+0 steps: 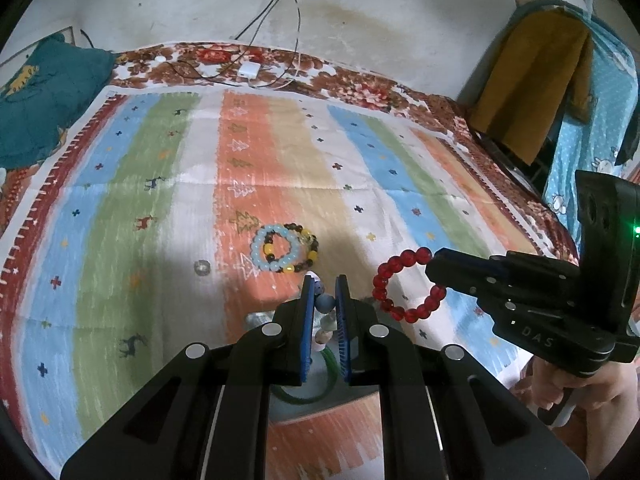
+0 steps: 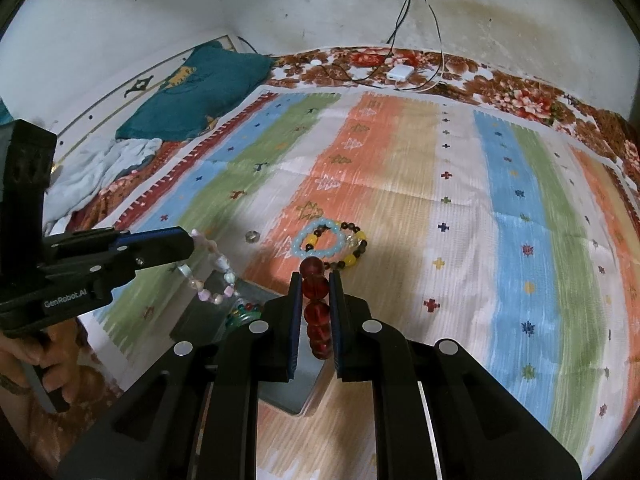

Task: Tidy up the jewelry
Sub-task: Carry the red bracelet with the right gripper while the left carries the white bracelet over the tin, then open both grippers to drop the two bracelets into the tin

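Observation:
My left gripper (image 1: 325, 284) is shut on a pastel bead bracelet (image 1: 325, 302), which hangs from its blue pads above the striped cloth. From the right wrist view that left gripper (image 2: 192, 242) sits at the left with the pastel bracelet (image 2: 230, 278) dangling below its tip. My right gripper (image 2: 315, 284) is shut on a red bead bracelet (image 2: 316, 286). The left wrist view has the right gripper (image 1: 434, 264) at the right, with the red bracelet (image 1: 378, 286) hanging as a loop. A light blue bracelet (image 1: 260, 256) and a brown-and-yellow one (image 1: 312, 256) lie overlapped on the cloth just beyond both grippers.
A grey tray (image 2: 288, 392) holding a green bangle (image 2: 240, 316) lies on the cloth beneath the grippers. A small ring (image 1: 202, 267) rests left of the bracelets. Cables and a white charger (image 1: 250, 69) lie at the far edge; a teal pillow (image 1: 44, 96) sits far left.

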Tool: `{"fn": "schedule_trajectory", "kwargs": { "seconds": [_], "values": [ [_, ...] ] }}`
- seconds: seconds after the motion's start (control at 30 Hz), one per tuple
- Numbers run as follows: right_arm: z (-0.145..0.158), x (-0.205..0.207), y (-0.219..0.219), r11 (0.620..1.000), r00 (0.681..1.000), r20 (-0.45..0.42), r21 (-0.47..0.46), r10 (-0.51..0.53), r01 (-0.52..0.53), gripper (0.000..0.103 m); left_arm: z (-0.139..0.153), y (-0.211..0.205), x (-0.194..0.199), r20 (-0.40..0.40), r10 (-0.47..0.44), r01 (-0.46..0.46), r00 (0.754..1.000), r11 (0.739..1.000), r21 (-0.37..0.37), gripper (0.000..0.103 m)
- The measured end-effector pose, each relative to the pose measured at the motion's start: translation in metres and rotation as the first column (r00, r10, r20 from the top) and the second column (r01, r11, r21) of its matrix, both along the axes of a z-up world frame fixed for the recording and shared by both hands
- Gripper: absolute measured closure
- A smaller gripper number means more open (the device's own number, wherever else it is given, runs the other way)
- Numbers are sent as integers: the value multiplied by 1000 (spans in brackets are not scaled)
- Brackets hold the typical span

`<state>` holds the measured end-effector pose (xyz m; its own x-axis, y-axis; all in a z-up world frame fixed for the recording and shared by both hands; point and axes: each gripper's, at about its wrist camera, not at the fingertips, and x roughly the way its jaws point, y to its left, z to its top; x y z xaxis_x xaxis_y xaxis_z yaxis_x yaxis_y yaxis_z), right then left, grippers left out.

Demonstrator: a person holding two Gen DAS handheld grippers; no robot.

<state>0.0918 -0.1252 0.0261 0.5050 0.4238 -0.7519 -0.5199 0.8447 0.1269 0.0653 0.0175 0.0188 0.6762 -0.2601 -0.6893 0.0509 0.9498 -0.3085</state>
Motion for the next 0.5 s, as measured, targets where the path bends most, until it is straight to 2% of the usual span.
{"fn": "schedule_trajectory", "kwargs": {
  "seconds": [0.23, 0.4, 0.43, 0.47, 0.5],
  "values": [
    [0, -20, -1, 1000, 1000, -1, 3, 27, -27, 89, -5, -7, -13, -10, -9, 9, 1000, 1000, -3, 93],
    [-6, -27, -1, 998, 998, -41, 25, 53, -52, 89, -12, -10, -16, -39, -18, 17, 999, 1000, -14, 93],
    [-7, -26, -2, 998, 998, -49, 37, 51, -49, 88, -13, -9, -17, -42, -9, 8, 999, 1000, -14, 88],
    [-7, -26, -3, 998, 998, -49, 44, 46, -44, 81, -14, -5, -17, -44, 16, -17, 999, 1000, -14, 82],
    [-6, -24, -5, 998, 998, -45, 49, 33, -31, 72, -14, -1, -17, -45, 31, -32, 998, 999, -20, 71]
  ]
}}
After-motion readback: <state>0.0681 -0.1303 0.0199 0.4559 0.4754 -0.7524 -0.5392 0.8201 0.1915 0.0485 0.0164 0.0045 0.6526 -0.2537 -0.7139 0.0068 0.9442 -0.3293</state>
